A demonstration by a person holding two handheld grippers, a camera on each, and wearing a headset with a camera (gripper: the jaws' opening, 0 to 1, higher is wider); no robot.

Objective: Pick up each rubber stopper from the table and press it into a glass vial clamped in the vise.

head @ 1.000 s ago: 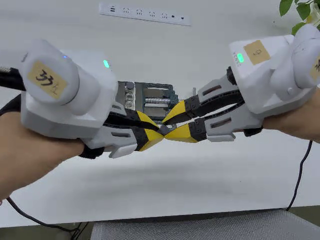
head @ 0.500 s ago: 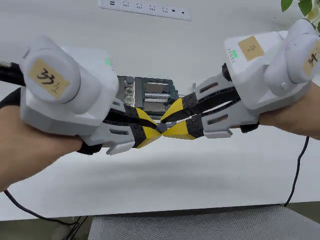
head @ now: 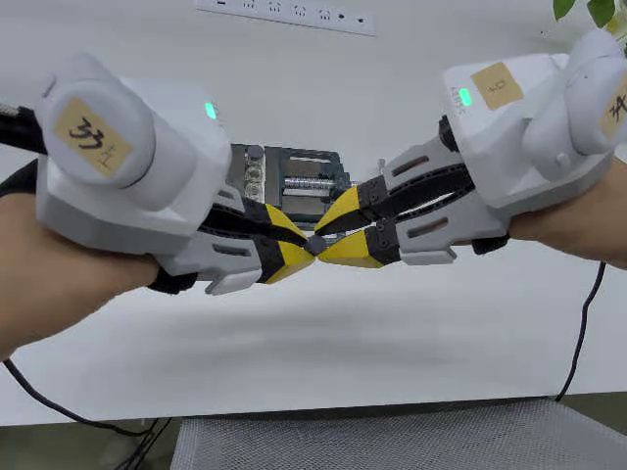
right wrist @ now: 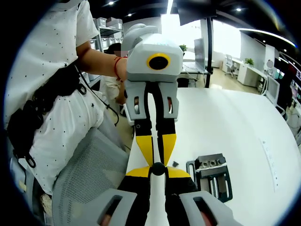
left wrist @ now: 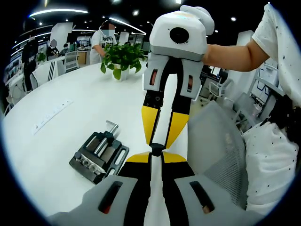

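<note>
A small dark rubber stopper (head: 315, 245) hangs above the white table, pinched where the two grippers meet tip to tip. My left gripper (head: 299, 250) comes in from the left and my right gripper (head: 331, 245) from the right, both with yellow-and-black jaws closed onto the stopper. In the left gripper view the stopper (left wrist: 156, 149) sits at my own jaw tips, touching the right gripper's tips. The right gripper view shows the same stopper (right wrist: 157, 168). Behind the grippers stands the dark vise (head: 304, 186), with glass vials (head: 255, 181) clamped at its left end.
A white power strip (head: 284, 12) lies at the far edge of the table. A potted plant (left wrist: 122, 56) stands further along it. A grey mesh chair (head: 392, 441) is below the near edge, and a black cable (head: 586, 333) hangs at the right.
Both grippers stay tip to tip on the stopper and have risen slightly against the vise. The head camera has shifted a little.
</note>
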